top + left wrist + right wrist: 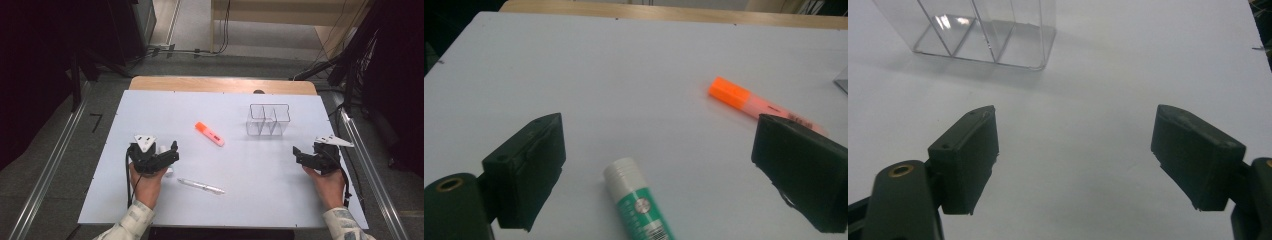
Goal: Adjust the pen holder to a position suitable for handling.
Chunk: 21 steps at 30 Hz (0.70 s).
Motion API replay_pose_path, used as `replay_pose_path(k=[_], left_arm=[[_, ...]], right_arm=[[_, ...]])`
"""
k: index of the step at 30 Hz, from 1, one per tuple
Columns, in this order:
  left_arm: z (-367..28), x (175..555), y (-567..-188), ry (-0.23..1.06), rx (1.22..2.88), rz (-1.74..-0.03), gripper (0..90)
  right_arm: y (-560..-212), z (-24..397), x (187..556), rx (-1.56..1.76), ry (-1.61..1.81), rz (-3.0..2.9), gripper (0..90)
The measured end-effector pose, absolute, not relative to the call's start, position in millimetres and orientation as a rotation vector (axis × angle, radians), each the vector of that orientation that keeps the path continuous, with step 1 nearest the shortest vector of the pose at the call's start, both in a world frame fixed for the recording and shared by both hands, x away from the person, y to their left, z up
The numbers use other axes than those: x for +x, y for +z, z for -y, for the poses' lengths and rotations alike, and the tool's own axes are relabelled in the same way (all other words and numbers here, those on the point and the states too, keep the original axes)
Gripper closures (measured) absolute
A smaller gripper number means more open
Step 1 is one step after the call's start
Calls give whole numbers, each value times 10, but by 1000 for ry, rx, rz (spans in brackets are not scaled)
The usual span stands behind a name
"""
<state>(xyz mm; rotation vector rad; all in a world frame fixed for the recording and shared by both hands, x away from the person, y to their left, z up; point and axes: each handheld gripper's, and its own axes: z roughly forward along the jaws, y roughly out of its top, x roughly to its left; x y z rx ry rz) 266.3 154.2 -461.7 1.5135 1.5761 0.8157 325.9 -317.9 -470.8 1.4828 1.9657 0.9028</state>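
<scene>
Nothing has been picked up yet — the glue stick (pixel 640 205) lies on the table between the spread jaws of the left gripper (pixel 167 152). The clear organizer (pixel 268 120), at one o'clock, is empty. The right gripper (pixel 306 156) is spread too, holding nothing.

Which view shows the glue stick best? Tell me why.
The left gripper view: the glue stick lies close up between the open jaws, white cap and green label plain. In the high view the left gripper covers most of it.
</scene>
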Motion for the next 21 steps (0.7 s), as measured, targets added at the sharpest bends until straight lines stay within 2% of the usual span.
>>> replay_pose_path(k=[6,14,19,21], left_arm=[[-1289,2781,-4621,789,1552,-1529,198],[-926,3001,-4604,749,1625,-1491,225],[-770,3106,-4578,745,1655,-1459,331],[-678,3191,-4567,709,1667,-1451,387]], right_arm=[[-4696,3199,3295,1477,901,-1960,246],[-4676,3183,3425,1469,908,-1944,308],[-4683,3166,3503,1474,915,-1935,343],[-4684,3159,3558,1469,923,-1918,388]])
